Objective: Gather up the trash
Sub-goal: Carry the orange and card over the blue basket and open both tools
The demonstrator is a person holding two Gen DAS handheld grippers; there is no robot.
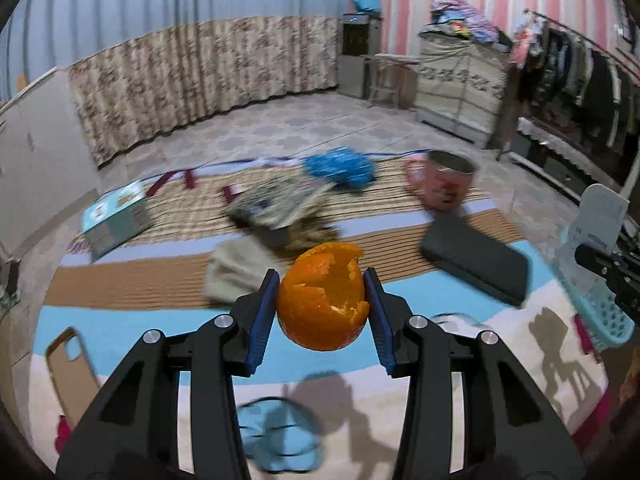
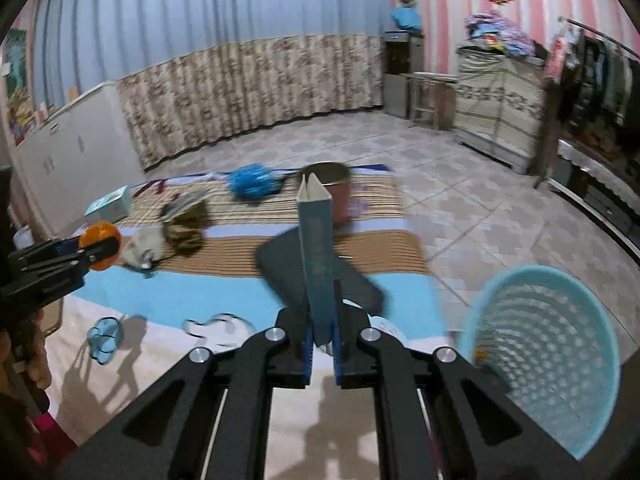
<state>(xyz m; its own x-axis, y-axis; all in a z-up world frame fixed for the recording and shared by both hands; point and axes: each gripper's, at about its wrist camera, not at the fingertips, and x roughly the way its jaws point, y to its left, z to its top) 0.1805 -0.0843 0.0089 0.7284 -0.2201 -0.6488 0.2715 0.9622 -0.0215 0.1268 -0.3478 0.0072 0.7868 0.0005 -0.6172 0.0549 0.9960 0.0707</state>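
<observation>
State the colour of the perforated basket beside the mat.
Light blue; the basket shows best in the right wrist view.

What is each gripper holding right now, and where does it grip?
Left gripper clamps the orange peel by its sides. Right gripper pinches the flattened blue box at its lower end.

Striped mat (image 1: pixel 120 292) with mug (image 1: pixel 444 184), black case (image 1: pixel 476 260), box (image 1: pixel 116 216).

Home bedroom, clothes rack (image 1: pixel 576 68), floral curtain (image 1: pixel 208 76), tiled floor (image 2: pixel 460 200)
</observation>
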